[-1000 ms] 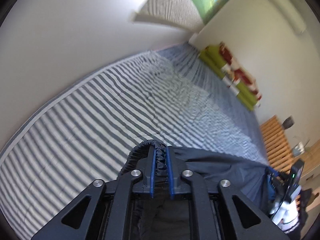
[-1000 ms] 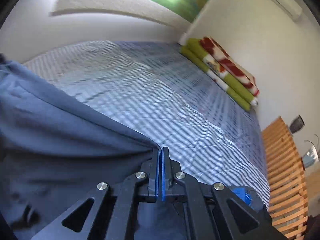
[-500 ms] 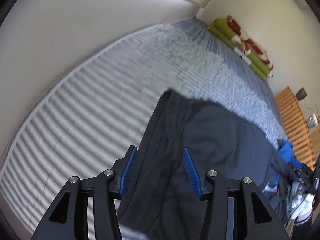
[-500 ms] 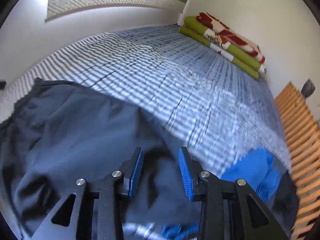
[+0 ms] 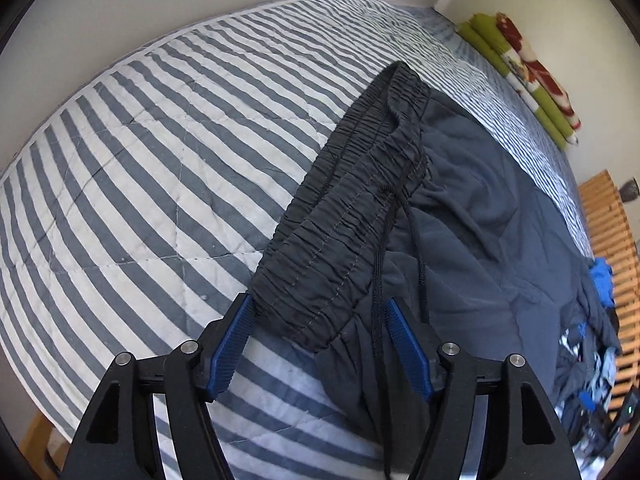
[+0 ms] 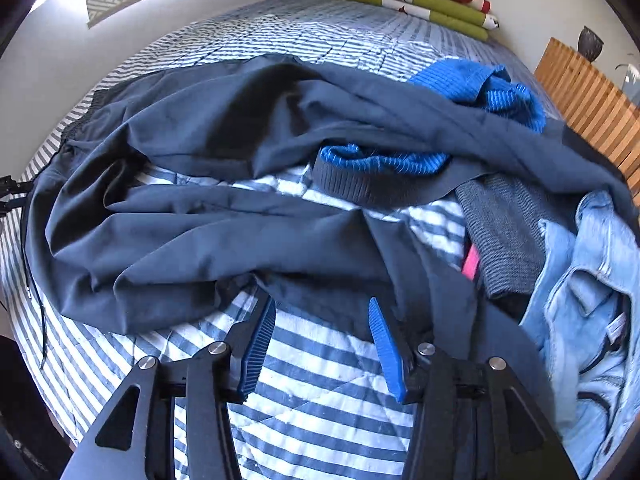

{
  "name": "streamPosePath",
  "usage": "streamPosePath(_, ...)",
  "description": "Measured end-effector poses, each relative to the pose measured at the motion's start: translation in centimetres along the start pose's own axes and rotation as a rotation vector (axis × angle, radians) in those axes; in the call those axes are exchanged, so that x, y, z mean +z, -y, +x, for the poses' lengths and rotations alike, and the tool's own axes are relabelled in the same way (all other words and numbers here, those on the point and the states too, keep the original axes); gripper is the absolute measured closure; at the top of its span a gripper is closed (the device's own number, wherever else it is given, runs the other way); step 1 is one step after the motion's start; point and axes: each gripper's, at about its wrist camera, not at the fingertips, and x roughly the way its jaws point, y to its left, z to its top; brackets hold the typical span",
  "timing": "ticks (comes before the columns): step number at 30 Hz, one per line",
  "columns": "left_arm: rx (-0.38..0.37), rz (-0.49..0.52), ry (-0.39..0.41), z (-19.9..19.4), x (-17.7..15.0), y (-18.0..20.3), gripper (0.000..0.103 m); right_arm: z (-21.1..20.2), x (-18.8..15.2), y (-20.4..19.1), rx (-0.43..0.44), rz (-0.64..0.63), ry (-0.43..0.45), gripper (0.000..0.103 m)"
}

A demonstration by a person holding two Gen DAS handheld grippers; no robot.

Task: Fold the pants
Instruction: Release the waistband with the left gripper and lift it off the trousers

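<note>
Between the opening left claw [image 5: 318, 344] jaws, pants [image 5: 460, 208] waistband, seemingly loose.

**Q:** What is the construction of the left gripper [image 5: 318, 330]?

**A:** Two matte black arms, each with a triangular cut-out and two round silver screw heads. Each finger carries a blue, finely ribbed pad [image 5: 230, 350] on its inner face.

**Q:** Does the right gripper [image 6: 322, 330] differ?

**A:** No. It has the same black angular frame, with triangular openings in the outer arms and four silver screw heads in a row. Its pads [image 6: 258, 354] are the same ribbed blue strips, tapering towards the tips.
</note>
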Motion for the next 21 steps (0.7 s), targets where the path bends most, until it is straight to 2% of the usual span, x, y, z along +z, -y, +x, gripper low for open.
streamPosePath(1,0.019,0.004,0.016,0.0,-0.2,0.3,0.041,0.5,0.2,-0.4,0.018,-0.001,-0.011,0.055)
streamPosePath(2,0.035,0.024,0.021,0.1,-0.2,0.8,0.059,1.0,0.2,-1.1,0.047,0.001,-0.024,0.055)
streamPosePath(5,0.033,0.053,0.034,-0.2,-0.4,1.3,0.076,2.3,0.6,-2.7,0.123,0.040,-0.051,0.054)
streamPosePath(7,0.014,0.037,0.048,-1.1,-0.2,0.9,0.080,3.3,1.1,-4.1,0.139,0.053,-0.056,0.054)
streamPosePath(10,0.019,0.032,0.094,-3.0,0.7,-0.4,0.084,4.8,1.4,-6.3,0.136,0.060,-0.076,0.055)
streamPosePath(12,0.034,0.016,0.142,-4.8,2.0,-1.8,0.087,4.8,1.3,-8.0,0.194,0.030,-0.083,0.057)
streamPosePath(15,0.052,-0.059,0.201,-7.0,4.5,-4.8,0.088,2.2,0.8,-9.7,0.276,-0.017,-0.037,0.058)
streamPosePath(16,0.060,-0.073,0.207,-7.3,5.0,-5.4,0.087,1.3,0.5,-9.6,0.276,-0.017,-0.019,0.058)
streamPosePath(17,0.070,-0.079,0.195,-7.4,5.6,-5.8,0.080,0.2,0.2,-9.2,0.265,-0.010,-0.001,0.058)
streamPosePath(18,0.069,-0.073,0.169,-7.2,5.9,-5.9,0.077,-0.9,-0.4,-8.4,0.253,0.004,0.015,0.058)
streamPosePath(20,0.061,-0.031,0.122,-7.2,6.0,-5.7,0.070,-2.9,-1.8,-6.0,0.201,0.041,0.041,0.058)
streamPosePath(21,0.083,-0.013,0.127,-7.4,5.8,-5.5,0.068,-4.0,-2.8,-4.6,0.158,0.056,0.055,0.058)
